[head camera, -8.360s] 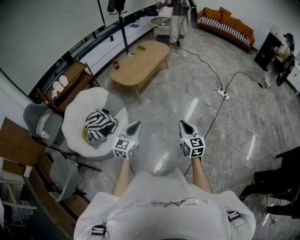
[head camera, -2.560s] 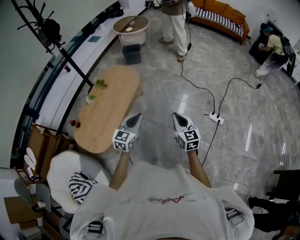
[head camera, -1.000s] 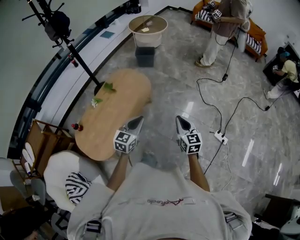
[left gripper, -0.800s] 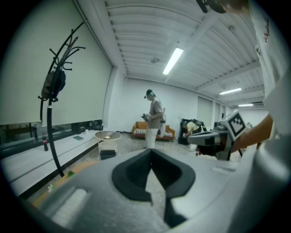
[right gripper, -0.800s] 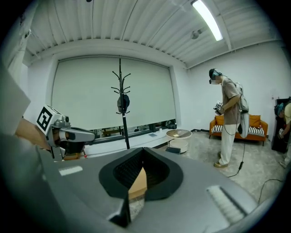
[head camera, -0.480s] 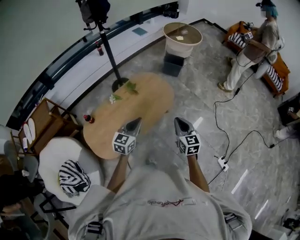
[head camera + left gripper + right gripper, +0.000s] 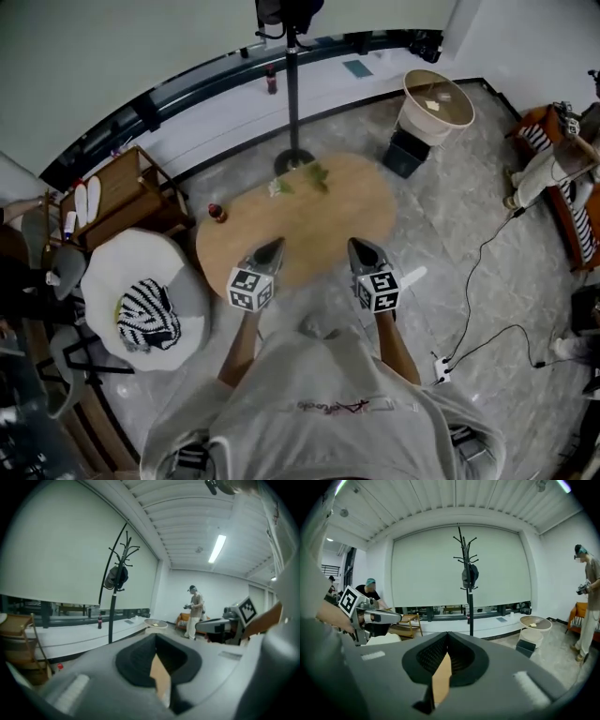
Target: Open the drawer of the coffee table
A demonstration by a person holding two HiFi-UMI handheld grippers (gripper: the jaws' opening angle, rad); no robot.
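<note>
You wear a pale grey, short-sleeved T-shirt [image 7: 319, 427] with a thin line of script [image 7: 342, 406] across the chest, too small to read. Dark straps [image 7: 190, 459] with light buckles show at both lower edges of the shirt. Your left gripper [image 7: 270, 249] and right gripper [image 7: 362, 247] each taper to a grey, pointed tip. Each carries a white cube [image 7: 251, 289] printed with black square markers. In the gripper views, each shell is smooth grey around a black ribbed hollow [image 7: 459, 656], with a tan strip [image 7: 440, 679] down its middle.
</note>
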